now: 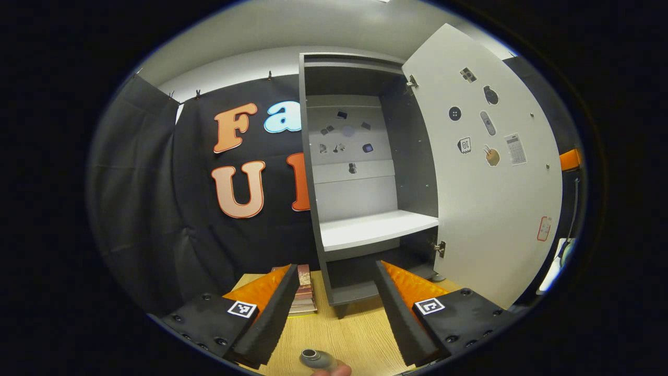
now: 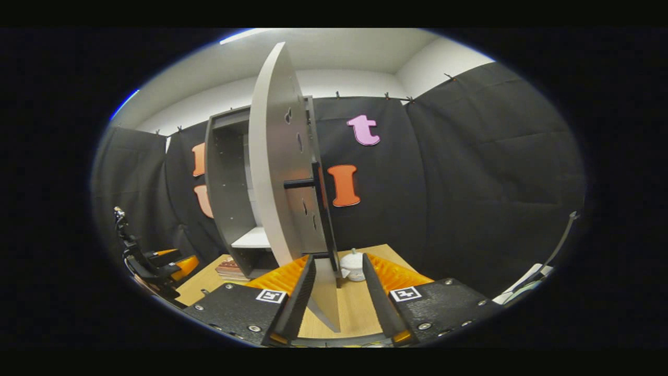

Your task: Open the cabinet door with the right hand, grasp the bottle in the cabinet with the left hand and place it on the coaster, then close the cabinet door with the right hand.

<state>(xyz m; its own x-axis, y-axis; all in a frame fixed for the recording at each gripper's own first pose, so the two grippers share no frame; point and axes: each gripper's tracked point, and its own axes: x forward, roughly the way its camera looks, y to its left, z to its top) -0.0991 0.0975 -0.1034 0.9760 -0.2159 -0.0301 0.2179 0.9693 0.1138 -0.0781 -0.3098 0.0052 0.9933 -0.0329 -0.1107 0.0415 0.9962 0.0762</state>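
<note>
bottle stands on the table at bottom centre, between the wide-open, empty left gripper; right gripper gapes around the open cabinet door edge, not touching

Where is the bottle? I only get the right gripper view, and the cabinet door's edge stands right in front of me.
Observer: In the left gripper view, what looks like the bottle, seen from above, shows at the bottom edge, with the wooden table around it.
Operator: Is anything on the cabinet's shelf?
Observer: No, the white shelf is bare across its whole width.
Operator: Does the left gripper hold something?
Observer: No, the left gripper has its fingers apart with nothing between them.
</note>
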